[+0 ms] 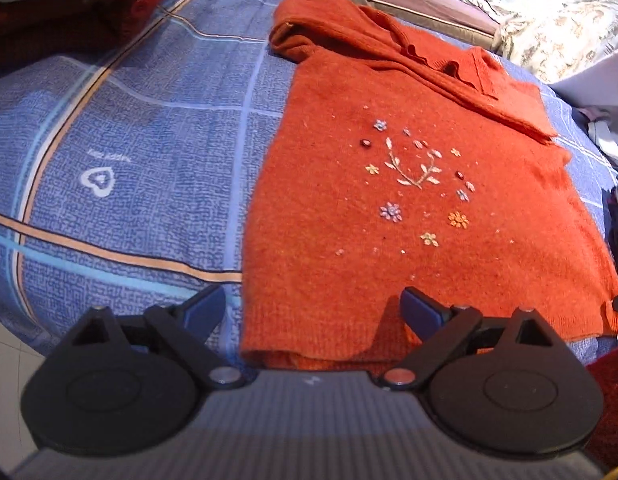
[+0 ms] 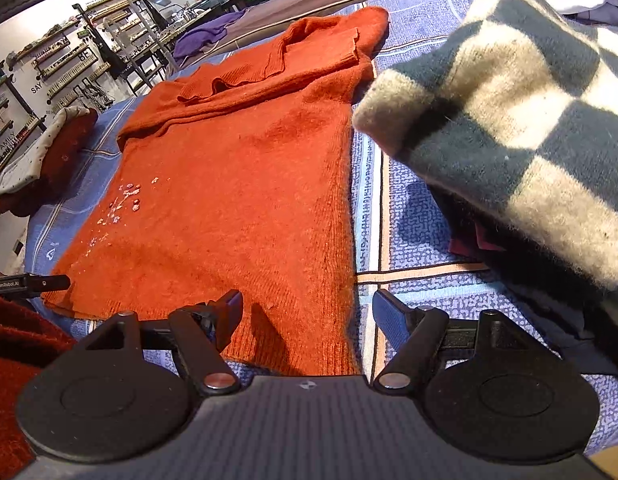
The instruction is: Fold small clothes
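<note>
An orange knit sweater (image 1: 409,208) with small embroidered flowers lies flat on a blue patterned bedsheet (image 1: 129,152), both sleeves folded across its upper part. My left gripper (image 1: 313,306) hovers open over the sweater's lower left hem corner, nothing between its blue pads. In the right wrist view the same sweater (image 2: 237,184) stretches away from me, and my right gripper (image 2: 307,308) stands open astride the lower right hem corner, pads not pressing on cloth. The left gripper's body (image 2: 29,283) shows at the left edge of that view, by the hem.
A grey-and-cream checked woolly garment (image 2: 509,120) is heaped at the right of the sheet. Folded dark red and dotted cream clothes (image 1: 61,4) lie stacked at the far left. Dark red fabric (image 2: 9,360) is close at the near edge. Shelving stands beyond the bed.
</note>
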Motion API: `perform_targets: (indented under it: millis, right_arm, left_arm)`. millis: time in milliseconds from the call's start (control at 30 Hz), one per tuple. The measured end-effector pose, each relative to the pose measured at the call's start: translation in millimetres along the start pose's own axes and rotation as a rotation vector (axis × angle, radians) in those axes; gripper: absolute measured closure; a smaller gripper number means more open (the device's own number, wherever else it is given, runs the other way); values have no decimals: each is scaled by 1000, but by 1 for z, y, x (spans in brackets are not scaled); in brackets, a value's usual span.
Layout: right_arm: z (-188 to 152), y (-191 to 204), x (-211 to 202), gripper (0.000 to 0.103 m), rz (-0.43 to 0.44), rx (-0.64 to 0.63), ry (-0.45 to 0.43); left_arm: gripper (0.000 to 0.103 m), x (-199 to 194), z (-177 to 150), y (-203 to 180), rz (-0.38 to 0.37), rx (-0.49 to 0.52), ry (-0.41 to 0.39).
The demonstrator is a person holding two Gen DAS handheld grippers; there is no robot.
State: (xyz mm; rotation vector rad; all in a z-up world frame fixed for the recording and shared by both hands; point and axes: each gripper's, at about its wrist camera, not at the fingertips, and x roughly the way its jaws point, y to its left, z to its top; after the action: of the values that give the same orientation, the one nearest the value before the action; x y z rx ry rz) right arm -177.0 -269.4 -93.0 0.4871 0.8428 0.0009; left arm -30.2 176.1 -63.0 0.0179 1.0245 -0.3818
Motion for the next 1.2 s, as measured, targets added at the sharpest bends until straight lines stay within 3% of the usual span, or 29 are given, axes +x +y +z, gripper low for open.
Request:
perform_targets:
  millis: [300,367,467,533,667,700,800,867,1033,1200]
  right_arm:
    - [-6,1,2,0,50,-28,72]
    - [-6,-3,1,0,48,-2,68]
    - [-4,-12,0,19,53,41,67]
    - [-2,-18,0,40,61,70,73]
    - [1,-22,1,68,46,69,98]
    - [2,-21,2,76,42,63,104]
    - [4,-13,3,87,34,27,115]
    - [8,-5,4,88,39,-20,124]
    - [53,3,-4,89,185,22,80]
    - [135,0,10,90,253,53,8]
  left_arm:
    - [27,2,-3,-6,14,43,35]
    - [37,1,0,-4,8,29,50]
    - [51,1,5,-2,-22,11,69]
    - [58,1,7,-2,-34,10,77]
    - [83,5,11,-3,-80,-13,89]
    - [85,7,13,-2,-98,-19,94]
    - [90,12,18,1,-128,-38,112]
    - [92,12,25,7,-158,-71,129]
    - [93,3,73,16,-235,-106,89]
    - [93,18,163,19,-243,-55,0]
